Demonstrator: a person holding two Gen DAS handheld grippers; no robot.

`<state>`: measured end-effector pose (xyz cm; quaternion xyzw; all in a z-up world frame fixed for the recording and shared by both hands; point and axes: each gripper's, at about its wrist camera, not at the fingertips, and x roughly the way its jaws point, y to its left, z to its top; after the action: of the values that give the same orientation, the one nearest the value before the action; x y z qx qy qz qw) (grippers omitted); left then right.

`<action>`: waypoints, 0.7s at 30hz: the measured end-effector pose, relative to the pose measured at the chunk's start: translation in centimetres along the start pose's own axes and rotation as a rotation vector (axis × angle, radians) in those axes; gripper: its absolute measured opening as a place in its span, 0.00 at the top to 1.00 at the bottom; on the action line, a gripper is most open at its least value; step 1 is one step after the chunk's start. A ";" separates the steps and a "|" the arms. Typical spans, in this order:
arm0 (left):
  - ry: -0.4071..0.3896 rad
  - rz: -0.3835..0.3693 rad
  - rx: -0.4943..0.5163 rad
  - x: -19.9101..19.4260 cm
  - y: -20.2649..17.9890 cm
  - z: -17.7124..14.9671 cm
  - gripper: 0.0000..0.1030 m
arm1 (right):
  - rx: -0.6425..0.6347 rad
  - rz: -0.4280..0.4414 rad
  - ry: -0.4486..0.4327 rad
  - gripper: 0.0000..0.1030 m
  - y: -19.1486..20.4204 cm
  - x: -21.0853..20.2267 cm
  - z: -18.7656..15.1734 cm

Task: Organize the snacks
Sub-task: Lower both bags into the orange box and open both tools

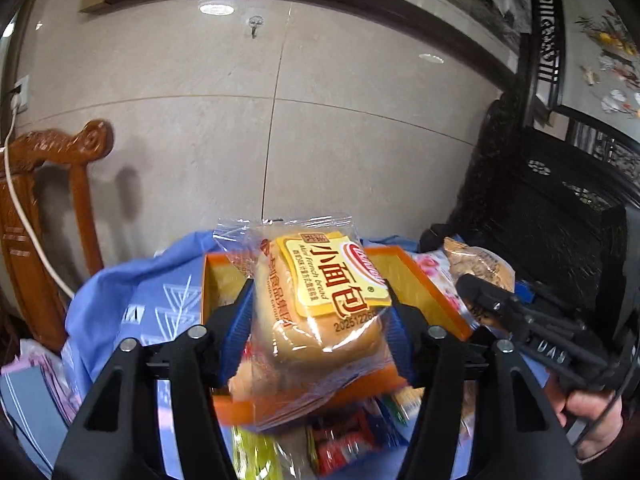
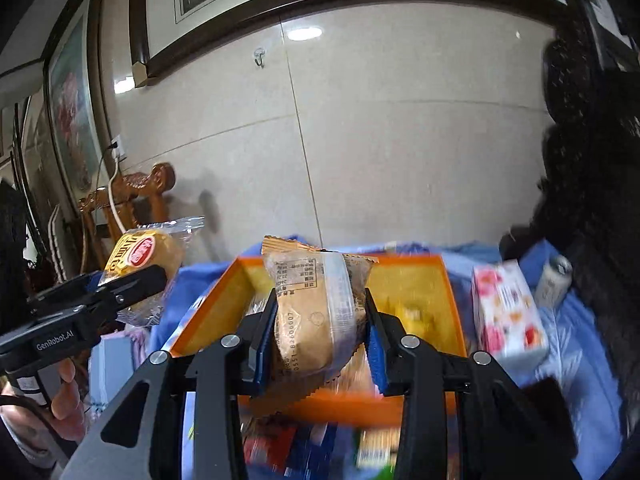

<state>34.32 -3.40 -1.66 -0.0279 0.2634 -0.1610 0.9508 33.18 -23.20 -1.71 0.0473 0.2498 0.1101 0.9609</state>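
My left gripper (image 1: 320, 316) is shut on a wrapped small bread with a yellow label (image 1: 320, 304) and holds it above the orange box (image 1: 424, 292). It also shows in the right wrist view (image 2: 140, 264), at the left. My right gripper (image 2: 320, 332) is shut on a brown cake in a clear wrapper (image 2: 316, 312), held over the orange box (image 2: 412, 292). In the left wrist view the right gripper (image 1: 480, 300) comes in from the right with the cake (image 1: 476, 264).
A blue cloth (image 1: 132, 296) covers the table. Loose snack packets (image 1: 344, 440) lie in front of the box. A floral carton (image 2: 508, 316) and a small can (image 2: 554, 280) stand right of the box. A wooden chair (image 1: 44, 216) stands left, dark carved furniture (image 1: 540, 208) right.
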 end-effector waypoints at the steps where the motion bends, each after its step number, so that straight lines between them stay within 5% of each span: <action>1: 0.012 0.032 0.001 0.9 -0.1 0.9 0.10 | -0.013 -0.016 -0.009 0.57 0.1 0.7 0.5; 3: 0.010 0.091 -0.027 1.0 0.1 1.9 0.04 | -0.012 -0.047 -0.049 0.29 0.4 0.0 1.0; 5: -0.026 0.068 -0.046 -0.1 0.1 2.1 0.04 | -0.009 -0.049 -0.124 0.16 0.5 -1.5 0.8; 7: -0.068 0.060 -0.039 -1.4 0.1 1.5 0.04 | -0.038 -0.029 -0.155 0.14 1.0 -3.1 0.0; 14: -0.035 0.051 -0.034 -4.1 -1.3 -3.6 0.04 | -0.068 -0.055 -0.158 0.06 0.8 -7.1 -3.4; 21: 0.050 0.024 0.005 -5.4 -3.0 -12.8 0.04 | -0.042 -0.158 0.014 0.04 -2.3 -8.1 -12.4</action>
<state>22.55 -4.13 -9.65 -0.0181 0.2869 -0.1509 0.9458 20.63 -26.94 -8.99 0.0063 0.2570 0.0394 0.9656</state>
